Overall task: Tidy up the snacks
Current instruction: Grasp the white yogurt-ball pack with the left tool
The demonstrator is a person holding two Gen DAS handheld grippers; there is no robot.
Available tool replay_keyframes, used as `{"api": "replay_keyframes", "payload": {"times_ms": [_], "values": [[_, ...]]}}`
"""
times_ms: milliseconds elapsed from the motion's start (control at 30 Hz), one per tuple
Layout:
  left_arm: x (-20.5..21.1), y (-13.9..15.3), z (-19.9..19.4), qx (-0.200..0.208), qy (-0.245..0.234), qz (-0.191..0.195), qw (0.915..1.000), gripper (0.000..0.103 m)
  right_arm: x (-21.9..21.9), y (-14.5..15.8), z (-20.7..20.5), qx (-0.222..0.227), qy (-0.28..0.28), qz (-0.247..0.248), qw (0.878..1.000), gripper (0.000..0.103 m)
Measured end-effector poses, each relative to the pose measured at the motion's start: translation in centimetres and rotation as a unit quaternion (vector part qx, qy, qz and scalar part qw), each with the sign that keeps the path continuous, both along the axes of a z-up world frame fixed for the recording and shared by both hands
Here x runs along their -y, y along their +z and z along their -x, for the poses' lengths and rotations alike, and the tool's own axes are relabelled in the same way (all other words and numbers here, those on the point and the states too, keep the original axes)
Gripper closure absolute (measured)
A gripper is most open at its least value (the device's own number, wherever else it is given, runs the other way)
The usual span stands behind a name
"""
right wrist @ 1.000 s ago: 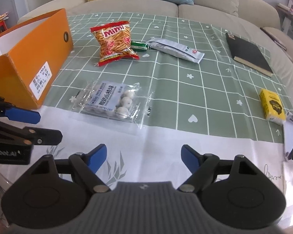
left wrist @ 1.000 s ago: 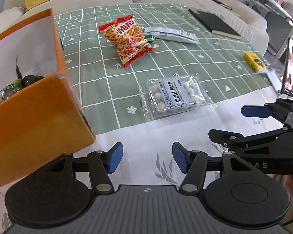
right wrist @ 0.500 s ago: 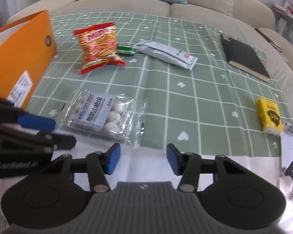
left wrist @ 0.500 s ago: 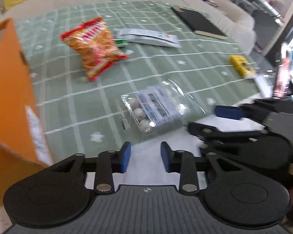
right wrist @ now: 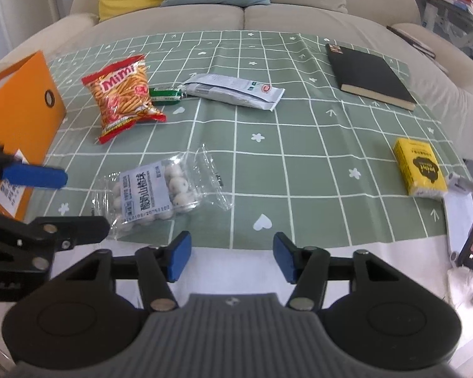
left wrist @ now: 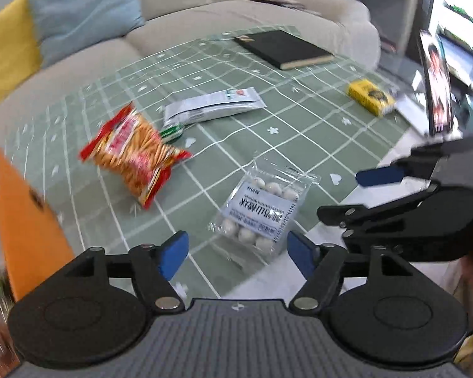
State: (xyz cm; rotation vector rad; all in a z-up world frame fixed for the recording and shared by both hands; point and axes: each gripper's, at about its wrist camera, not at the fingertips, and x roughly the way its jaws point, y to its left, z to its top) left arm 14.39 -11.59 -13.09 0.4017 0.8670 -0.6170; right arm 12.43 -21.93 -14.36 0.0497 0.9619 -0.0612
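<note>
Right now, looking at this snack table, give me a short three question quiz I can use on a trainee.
1. True or false: the clear pack of white balls lies nearer the grippers than the red Mimi bag.
2. What lies between the Mimi bag and the silver wrapper? A) the yellow box B) a small green packet C) the black notebook
3. Fill in: the left gripper and right gripper both hold ____.

Key: 1 true. 2 B. 3 nothing; both sets of jaws stand open and empty, having just been opening after a brief closing.
</note>
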Motion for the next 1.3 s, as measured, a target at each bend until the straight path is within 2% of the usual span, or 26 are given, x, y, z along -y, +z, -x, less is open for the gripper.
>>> {"api": "replay_keyframes", "payload": {"times_ms": [100,267,500,667,833,1033,1167,1300], "values": [[0.7,-0.5,-1.0,-0.01,-0.035,-0.016,0.9992,0.015,0.4,0.1,0.0,0.003,-0.008,0.002,1.0,0.045],[1.7,-1.8,-2.2,-0.034,-0.068,-0.022,0.9969,0.015,1.3,-0.2,-0.1,-0.002,-0.023,-0.008,1.0,0.045],[3.0,-2.9,-3.5,-0.041,-0.092,-0.039,0.9942,0.014,1.7,-0.6,-0.8,-0.005,-0.022,-0.005,1.0,0.05],[3.7,-3.0,-3.8,-0.035,-0.102,-0.034,0.9936,0.016,2.3,-0.7,-1.0,-0.004,-0.032,-0.003,0.999,0.051],[3.8,-3.1,-3.9,-0.057,-0.078,0.001,0.9953,0.028,3.1,-0.7,-1.2,-0.004,-0.044,-0.003,0.999,0.051],[3.6,-3.0,-2.8,-0.048,-0.033,0.005,0.9983,0.036,3.0,-0.8,-1.4,-0.004,-0.04,0.002,0.999,0.05],[2.7,-2.6,-2.6,-0.056,0.014,0.017,0.9982,0.037,2.7,-0.7,-1.4,-0.003,-0.036,-0.007,0.999,0.051],[1.2,-1.3,-2.2,-0.049,0.061,0.046,0.9959,0.038,2.0,-0.1,-1.5,0.005,-0.023,-0.013,1.0,0.051]]}}
